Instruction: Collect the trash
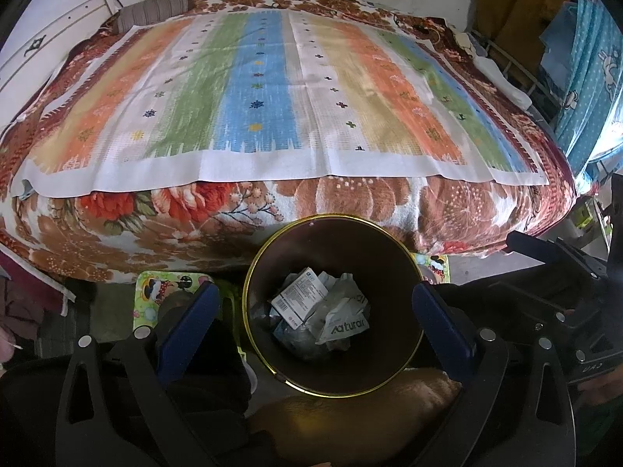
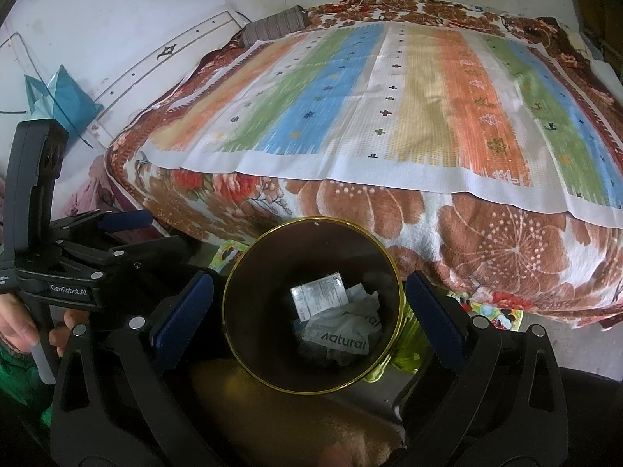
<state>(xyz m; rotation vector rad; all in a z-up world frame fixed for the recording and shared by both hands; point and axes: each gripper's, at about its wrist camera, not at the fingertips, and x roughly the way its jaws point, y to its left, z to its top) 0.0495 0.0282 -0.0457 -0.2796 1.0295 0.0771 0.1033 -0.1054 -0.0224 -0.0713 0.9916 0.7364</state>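
Observation:
A dark round bin with a gold rim [image 1: 268,364] stands on the floor in front of the bed; it also shows in the right wrist view [image 2: 249,366]. Inside lie crumpled white packaging printed "Natural" [image 1: 342,321] [image 2: 342,336] and a small white box [image 1: 298,295] [image 2: 317,294]. My left gripper [image 1: 317,305] is open and empty, its blue pads [image 1: 190,319] on either side of the bin, above it. My right gripper [image 2: 309,297] is open and empty, also above the bin. The left gripper shows at the left of the right wrist view [image 2: 117,233].
A bed with a floral blanket [image 1: 350,202] and a striped cloth [image 1: 253,97] fills the view behind the bin. A cartoon floor mat [image 1: 163,292] lies under the bin. A striped pillow [image 1: 155,9] lies at the bed's far end. Blue curtain [image 1: 592,78] at right.

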